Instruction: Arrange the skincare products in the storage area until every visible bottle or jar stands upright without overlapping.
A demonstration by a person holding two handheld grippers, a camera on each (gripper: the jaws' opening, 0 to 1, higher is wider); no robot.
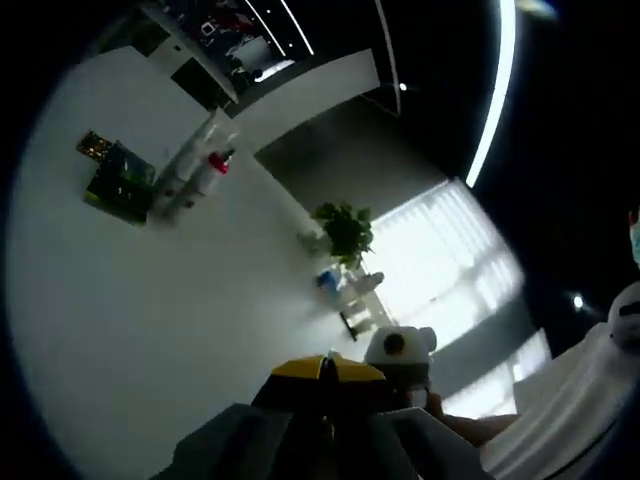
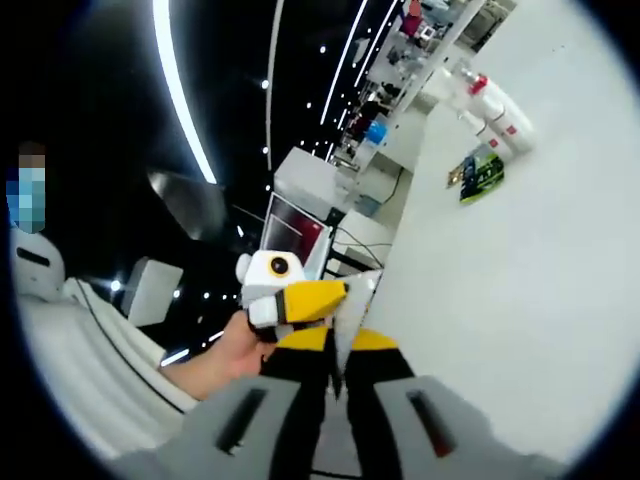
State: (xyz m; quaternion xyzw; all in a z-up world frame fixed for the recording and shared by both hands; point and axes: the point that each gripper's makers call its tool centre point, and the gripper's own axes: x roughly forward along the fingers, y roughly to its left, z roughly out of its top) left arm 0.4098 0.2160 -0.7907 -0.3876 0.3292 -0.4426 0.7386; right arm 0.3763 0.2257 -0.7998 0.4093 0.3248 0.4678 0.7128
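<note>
Several white skincare bottles, one with a red cap, are grouped far off on the white table. In the right gripper view the same white bottles sit near the table's far edge. Both views are too tilted to tell whether they stand upright or lie down. A green box rests next to them, seen too as a green box. My left gripper is shut and holds nothing. My right gripper is also shut and holds nothing. Both hover close together, far from the bottles.
A small dark patterned box lies beside the green box. A potted plant and blue items stand beyond the table. A person's hand holds the left gripper. Shelves fill the background.
</note>
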